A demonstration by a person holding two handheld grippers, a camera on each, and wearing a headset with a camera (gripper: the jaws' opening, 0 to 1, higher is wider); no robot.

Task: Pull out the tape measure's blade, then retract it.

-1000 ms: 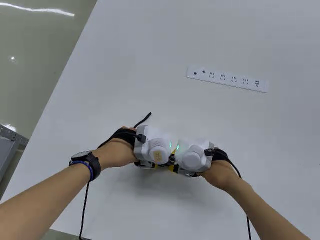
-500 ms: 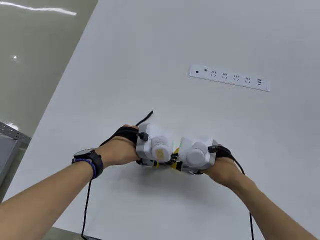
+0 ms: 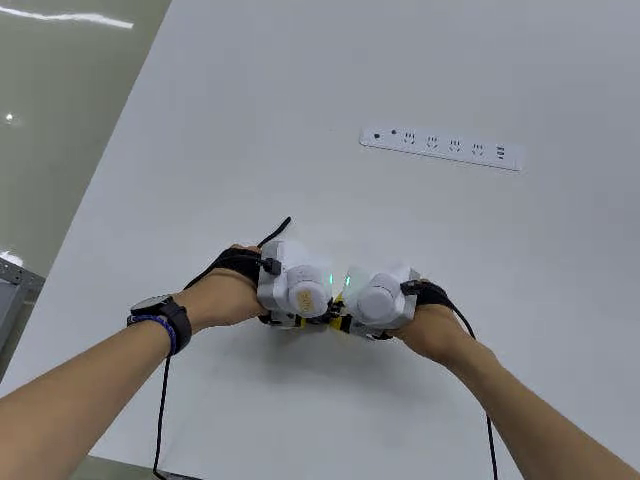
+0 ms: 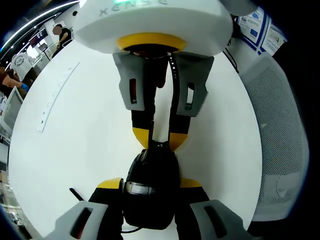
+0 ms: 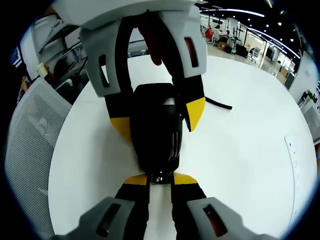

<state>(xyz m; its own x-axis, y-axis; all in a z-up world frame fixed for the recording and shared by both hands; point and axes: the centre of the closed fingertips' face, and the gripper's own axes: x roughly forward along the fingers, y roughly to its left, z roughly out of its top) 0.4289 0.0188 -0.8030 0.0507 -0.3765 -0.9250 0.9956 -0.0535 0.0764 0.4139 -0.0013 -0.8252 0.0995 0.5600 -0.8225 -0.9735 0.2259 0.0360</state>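
White bench (image 3: 300, 100), power strip (image 3: 441, 148) at 1 o'clock. The black tape measure (image 5: 157, 130) sits near the front edge, between both claws. Left claw (image 4: 151, 184) is clamped on the case. Right claw (image 5: 160, 179) is pinched narrowly on the mouth end, apparently on the blade tip. No blade is drawn yet, so the step is probably securing the grip. Next, the right claw must pull toward 3 o'clock while the left anchors. In the head view the long axis runs 9–3 o'clock, mouth toward 3.

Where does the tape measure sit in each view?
Head view: mostly hidden where the left gripper and right gripper meet.
Left gripper view: tape measure bottom centre, in own jaws.
Right gripper view: centre, above own jaws.
Shared landmark: power strip.
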